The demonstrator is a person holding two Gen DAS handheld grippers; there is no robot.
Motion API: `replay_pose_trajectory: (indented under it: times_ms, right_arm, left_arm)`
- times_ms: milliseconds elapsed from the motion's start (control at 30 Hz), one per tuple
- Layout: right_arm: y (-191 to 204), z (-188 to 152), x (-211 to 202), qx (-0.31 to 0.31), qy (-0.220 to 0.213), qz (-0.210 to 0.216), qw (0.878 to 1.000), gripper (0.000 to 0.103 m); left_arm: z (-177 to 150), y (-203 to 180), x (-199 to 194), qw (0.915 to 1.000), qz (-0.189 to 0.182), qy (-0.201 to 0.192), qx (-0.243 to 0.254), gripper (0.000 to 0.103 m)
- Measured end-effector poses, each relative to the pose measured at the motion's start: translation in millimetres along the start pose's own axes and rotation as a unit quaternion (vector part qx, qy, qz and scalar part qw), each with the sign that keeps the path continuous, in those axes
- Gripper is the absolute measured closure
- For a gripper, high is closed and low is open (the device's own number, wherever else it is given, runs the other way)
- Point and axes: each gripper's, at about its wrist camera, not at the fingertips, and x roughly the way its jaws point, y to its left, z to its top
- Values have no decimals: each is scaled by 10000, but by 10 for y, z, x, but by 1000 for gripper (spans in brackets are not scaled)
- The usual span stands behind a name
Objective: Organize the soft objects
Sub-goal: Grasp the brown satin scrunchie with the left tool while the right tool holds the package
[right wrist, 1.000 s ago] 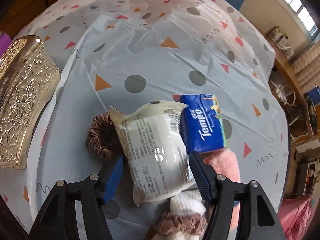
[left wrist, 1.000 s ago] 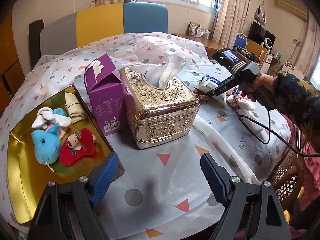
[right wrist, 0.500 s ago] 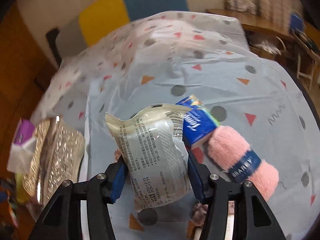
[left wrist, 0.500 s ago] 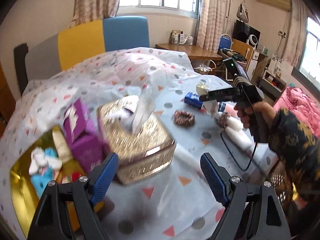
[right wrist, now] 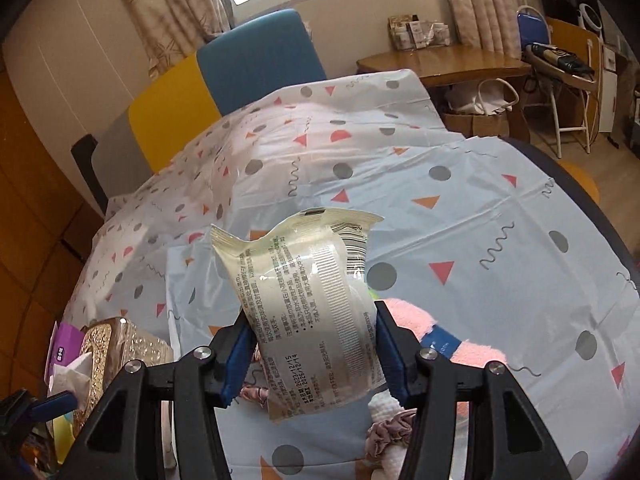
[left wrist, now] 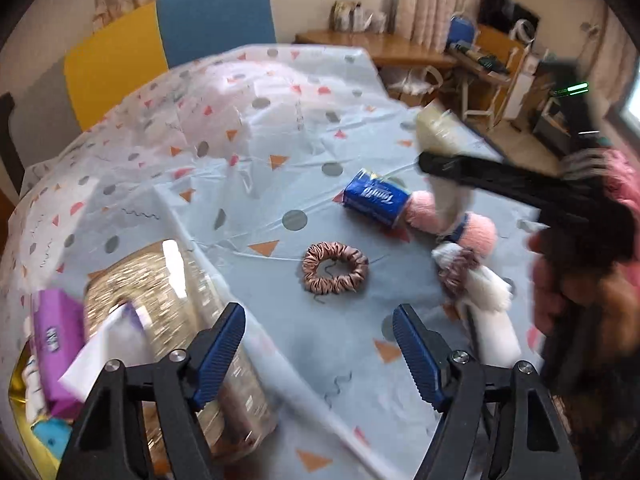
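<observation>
My right gripper [right wrist: 314, 354] is shut on a pale wet-wipe packet [right wrist: 308, 304] and holds it raised above the table; the packet also shows in the left wrist view [left wrist: 438, 132]. My left gripper [left wrist: 320, 356] is open and empty, above the table in front of a brown satin scrunchie [left wrist: 335, 267]. On the cloth lie a blue Tempo tissue pack [left wrist: 376, 199], a pink towel roll [left wrist: 472, 226] [right wrist: 444, 340], a white towel [left wrist: 490, 292] and a mauve scrunchie [left wrist: 456, 270] [right wrist: 390, 434].
A gold tissue box [left wrist: 168, 316] and a purple carton [left wrist: 56, 344] stand at the left, beside a gold tray [left wrist: 16, 400] holding plush toys. Yellow and blue chairs [left wrist: 168, 36] stand behind the table. The table edge runs along the right.
My right gripper shut on the wipe packet and lifted it off the table. My left gripper swung right, from the tray and tissue box toward the scrunchie.
</observation>
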Motion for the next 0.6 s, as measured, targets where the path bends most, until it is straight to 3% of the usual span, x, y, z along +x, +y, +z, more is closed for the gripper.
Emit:
replay_pose_trajectory:
  times_ms: [133, 500, 567, 600]
  right_arm:
    - [-96, 41, -33, 185, -83, -82, 9998, 47]
    - [-213, 77, -40, 480, -109, -81, 9988, 47]
    - [-212, 72, -20, 482, -95, -100, 9987, 47]
    - [-208, 66, -7, 464, -80, -97, 9988, 47]
  left_arm:
    - [121, -91, 492, 9990, 108, 408, -141, 26]
    - [254, -269, 1296, 9955, 590, 737, 0, 15]
    - [230, -233, 1442, 9946, 367, 960, -108, 31]
    - [221, -177, 1422, 9957, 170, 844, -333, 35]
